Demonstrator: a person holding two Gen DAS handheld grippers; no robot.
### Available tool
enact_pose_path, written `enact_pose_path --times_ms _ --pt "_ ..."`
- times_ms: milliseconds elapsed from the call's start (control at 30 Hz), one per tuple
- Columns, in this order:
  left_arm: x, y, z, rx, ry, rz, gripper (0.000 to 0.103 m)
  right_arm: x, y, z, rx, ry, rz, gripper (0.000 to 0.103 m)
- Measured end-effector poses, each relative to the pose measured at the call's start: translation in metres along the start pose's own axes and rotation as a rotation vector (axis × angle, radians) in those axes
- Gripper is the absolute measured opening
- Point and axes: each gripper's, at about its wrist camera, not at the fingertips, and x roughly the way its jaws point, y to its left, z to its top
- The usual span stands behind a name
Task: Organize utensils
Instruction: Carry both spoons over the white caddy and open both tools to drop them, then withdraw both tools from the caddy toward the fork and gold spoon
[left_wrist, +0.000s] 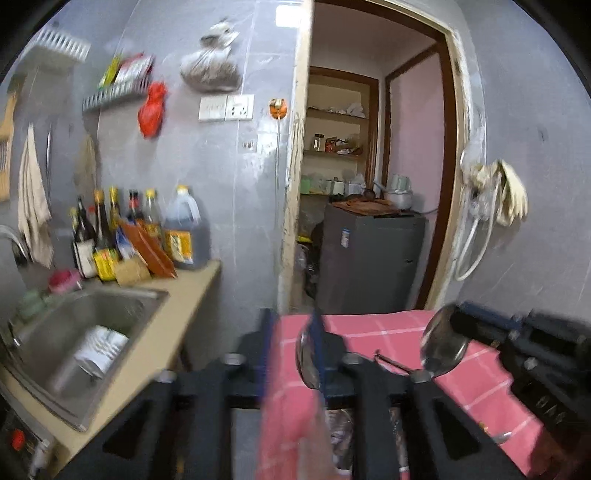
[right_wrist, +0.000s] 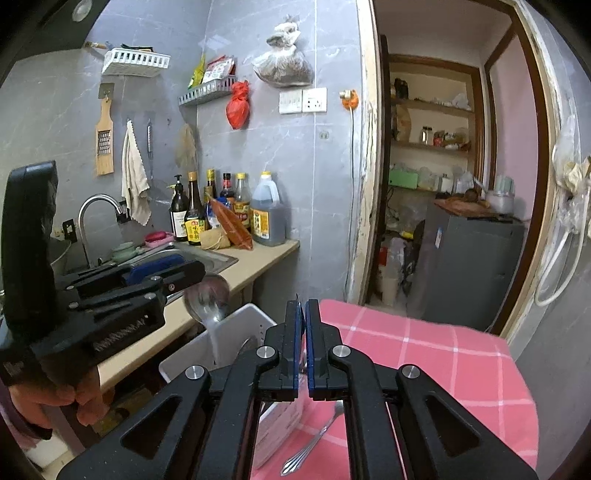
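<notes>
Standing here watching: the left tool (left_wrist: 291, 332) has its blue pads apart, and a spoon (right_wrist: 207, 295) sits bowl-up right at its tip, handle pointing down into a white tub (right_wrist: 236, 325) at the edge of the bench. The handle is a blur, so honestly can't tell if the spoon is gripped or just leaning on one pad. Something curved is already in the tub, but it's mostly hidden.

The right tool (right_wrist: 303, 306) has its pads pressed nearly together with only a sliver of a gap. There may be something thin in there; can't make it out. From the left camera a second spoon (left_wrist: 443, 339) shows up just beside that tool's tip, with its handle cut off from view.

One more utensil (right_wrist: 314, 439) lies flat on the pink checked cloth (right_wrist: 424, 350), its head end hidden under the right tool's linkage. Fork or spoon, no idea.
</notes>
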Motion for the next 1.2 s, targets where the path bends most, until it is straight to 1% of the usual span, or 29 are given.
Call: enact_pose_path --times_ms 33,100,200,233,267,300,333,367,400,433,467,500,533,567,600,633,667,700,767,833,967,1200 --pt "-0.001 0.003 0.000 -0.026 0.001 -0.011 0.035 0.000 -0.001 -0.001 0.008 0.003 0.003 0.005" --pt "-0.003 0.007 0.001 -0.066 0.003 -0.035 0.035 -0.002 -0.004 -0.003 0.026 0.000 0.005 0.008" --pt "-0.006 0.008 0.003 -0.089 0.011 -0.044 0.036 -0.009 -0.010 -0.004 0.053 -0.012 -0.006 0.018" --pt "-0.007 0.008 0.003 -0.092 0.010 -0.046 0.039 -0.014 -0.012 -0.005 0.063 -0.022 -0.018 0.026" --pt "-0.010 0.008 0.004 -0.096 0.007 -0.051 0.043 -0.019 -0.015 -0.004 0.074 -0.032 -0.027 0.036" --pt "-0.013 0.006 0.005 -0.100 -0.001 -0.058 0.046 -0.024 -0.019 -0.004 0.088 -0.045 -0.038 0.042" --pt "-0.015 0.005 0.007 -0.101 -0.007 -0.062 0.050 -0.032 -0.024 -0.005 0.106 -0.065 -0.057 0.051" --pt "-0.018 0.003 0.008 -0.101 -0.015 -0.067 0.052 -0.039 -0.028 -0.004 0.118 -0.079 -0.072 0.056" --pt "-0.022 -0.001 0.009 -0.097 -0.023 -0.074 0.053 -0.045 -0.032 -0.004 0.127 -0.092 -0.084 0.058" --pt "-0.025 -0.004 0.009 -0.092 -0.027 -0.075 0.058 -0.053 -0.036 -0.005 0.137 -0.108 -0.104 0.064" --pt "-0.028 -0.007 0.010 -0.087 -0.032 -0.076 0.065 -0.060 -0.040 -0.005 0.146 -0.120 -0.127 0.074" --pt "-0.032 -0.012 0.010 -0.081 -0.042 -0.078 0.068 -0.067 -0.045 -0.006 0.155 -0.133 -0.149 0.079" --pt "-0.036 -0.015 0.010 -0.079 -0.049 -0.079 0.074 -0.077 -0.050 -0.007 0.168 -0.150 -0.174 0.088" --pt "-0.041 -0.020 0.009 -0.075 -0.060 -0.082 0.080 -0.085 -0.054 -0.008 0.176 -0.163 -0.190 0.093" --pt "-0.043 -0.023 0.008 -0.073 -0.065 -0.085 0.082 -0.093 -0.058 -0.010 0.185 -0.178 -0.207 0.094" --pt "-0.047 -0.028 0.007 -0.069 -0.071 -0.091 0.087 -0.103 -0.063 -0.012 0.193 -0.192 -0.225 0.096" --pt "-0.050 -0.033 0.006 -0.065 -0.075 -0.093 0.092 -0.113 -0.068 -0.015 0.199 -0.203 -0.242 0.100" --pt "-0.054 -0.039 0.004 -0.058 -0.081 -0.100 0.094 -0.120 -0.072 -0.017 0.205 -0.210 -0.254 0.102" --pt "-0.059 -0.048 0.000 -0.047 -0.087 -0.112 0.100 -0.134 -0.080 -0.021 0.214 -0.220 -0.280 0.102" --pt "-0.064 -0.058 -0.005 -0.036 -0.088 -0.128 0.102 -0.148 -0.087 -0.027 0.218 -0.224 -0.309 0.102" --pt "-0.071 -0.076 -0.016 -0.011 -0.078 -0.159 0.102 -0.168 -0.099 -0.040 0.218 -0.218 -0.355 0.102" --pt "-0.074 -0.107 -0.038 0.029 -0.030 -0.215 0.102 -0.196 -0.124 -0.072 0.257 -0.173 -0.438 0.102"
